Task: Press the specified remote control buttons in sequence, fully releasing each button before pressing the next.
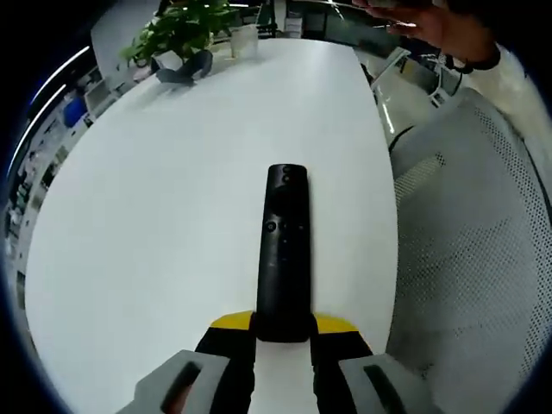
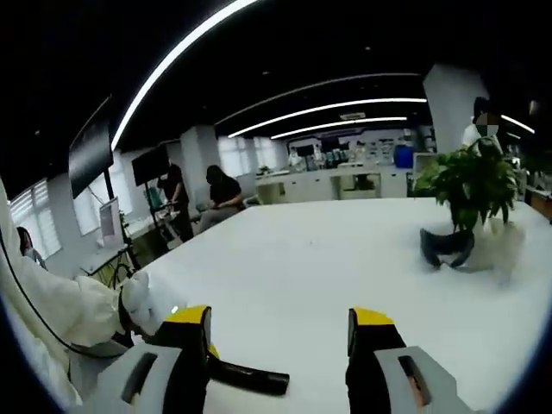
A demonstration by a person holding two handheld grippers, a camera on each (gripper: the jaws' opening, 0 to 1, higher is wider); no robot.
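Note:
A long black remote [image 1: 283,254] lies lengthwise over the white table [image 1: 155,224], buttons facing up. My left gripper [image 1: 283,335] is shut on its near end, the yellow-tipped jaws pressing both sides. In the right gripper view, my right gripper [image 2: 280,332] stands open above the white table [image 2: 310,259], its jaws far apart and gripping nothing. A slim black bar, probably the remote [image 2: 254,378], pokes out low from behind the left jaw. A gloved hand in a white sleeve [image 2: 129,310] sits at the left of that view.
A potted plant [image 1: 181,30] [image 2: 470,185] stands at the table's far end with a dark curved object [image 1: 183,69] [image 2: 447,246] beside it. A grey mesh chair [image 1: 470,250] borders the table edge. A person's hand [image 1: 431,24] shows at top right. People [image 2: 222,194] sit in the background.

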